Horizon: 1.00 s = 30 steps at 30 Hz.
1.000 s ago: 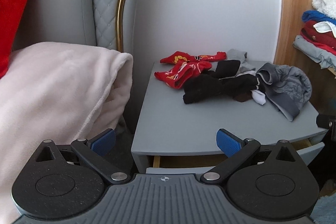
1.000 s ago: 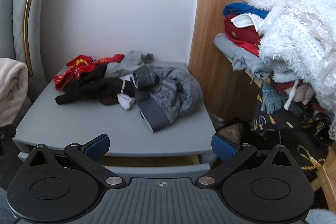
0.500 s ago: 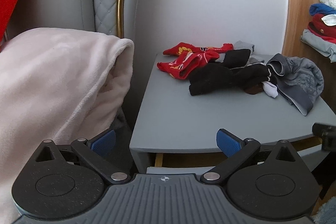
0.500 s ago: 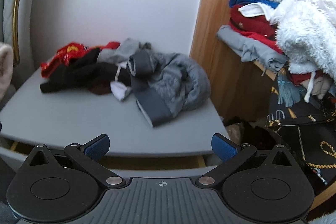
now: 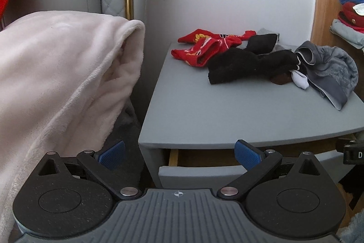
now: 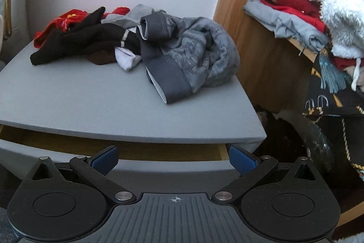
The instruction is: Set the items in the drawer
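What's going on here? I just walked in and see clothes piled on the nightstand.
A person holds a hand-held gripper in each hand, facing a grey nightstand. The left hand-held gripper and right hand-held gripper are both open and empty. The drawer is slightly open. Red socks, black socks and grey underwear lie on top, not yet put away.

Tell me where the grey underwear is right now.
The grey underwear lies on the nightstand, at the right end of the clothes pile, beside the black socks and near the wooden wardrobe side.
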Each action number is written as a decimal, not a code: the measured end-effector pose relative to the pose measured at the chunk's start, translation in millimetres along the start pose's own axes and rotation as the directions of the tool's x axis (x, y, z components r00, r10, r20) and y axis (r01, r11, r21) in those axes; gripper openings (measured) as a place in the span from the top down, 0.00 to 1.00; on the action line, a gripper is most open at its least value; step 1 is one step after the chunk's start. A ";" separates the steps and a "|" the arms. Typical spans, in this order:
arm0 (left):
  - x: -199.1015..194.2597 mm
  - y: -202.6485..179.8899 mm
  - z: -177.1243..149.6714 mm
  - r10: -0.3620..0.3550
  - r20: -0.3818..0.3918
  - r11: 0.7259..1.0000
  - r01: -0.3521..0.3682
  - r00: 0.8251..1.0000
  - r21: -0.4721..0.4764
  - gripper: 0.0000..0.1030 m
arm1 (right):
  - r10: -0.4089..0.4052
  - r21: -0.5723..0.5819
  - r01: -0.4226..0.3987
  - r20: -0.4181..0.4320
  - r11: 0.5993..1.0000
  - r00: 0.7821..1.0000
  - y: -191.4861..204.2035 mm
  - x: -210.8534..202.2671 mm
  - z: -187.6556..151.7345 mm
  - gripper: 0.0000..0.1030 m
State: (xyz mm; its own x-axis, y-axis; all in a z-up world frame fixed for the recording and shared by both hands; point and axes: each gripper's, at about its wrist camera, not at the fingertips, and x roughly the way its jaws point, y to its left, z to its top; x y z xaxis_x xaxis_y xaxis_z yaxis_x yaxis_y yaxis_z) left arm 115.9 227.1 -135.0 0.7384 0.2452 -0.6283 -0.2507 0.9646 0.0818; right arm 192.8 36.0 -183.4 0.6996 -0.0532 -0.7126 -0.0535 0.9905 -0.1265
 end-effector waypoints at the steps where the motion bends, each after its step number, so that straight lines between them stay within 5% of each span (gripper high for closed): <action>1: -0.2 -0.1 -0.1 -0.002 0.000 1.000 0.002 1.000 0.000 0.00 | 0.001 0.001 -0.001 -0.001 1.000 1.000 0.2 0.8 0.3 0.00; 18: 20.5 -5.1 -7.3 -0.153 -0.068 0.987 0.150 0.986 -0.050 0.00 | 0.001 -0.003 -0.001 -0.036 1.000 0.999 5.9 28.0 0.2 0.00; 25: 15.2 -4.2 -10.0 -0.134 -0.047 0.991 0.133 0.990 -0.028 0.00 | 0.035 0.062 -0.030 -0.082 0.998 0.996 -2.3 36.8 1.4 0.00; 30: 19.5 2.9 -8.2 -0.215 -0.081 0.975 0.210 0.973 -0.071 0.17 | 0.051 0.047 -0.046 -0.102 0.998 0.993 -4.8 35.5 0.8 0.00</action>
State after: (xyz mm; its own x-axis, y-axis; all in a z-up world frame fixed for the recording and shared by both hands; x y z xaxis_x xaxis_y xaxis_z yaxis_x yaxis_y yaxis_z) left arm 124.5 233.8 -153.4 0.7221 0.0229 -0.6914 -0.1342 0.9851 -0.1075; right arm 218.5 29.5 -207.6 0.6195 -0.0152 -0.7848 -0.0522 0.9968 -0.0605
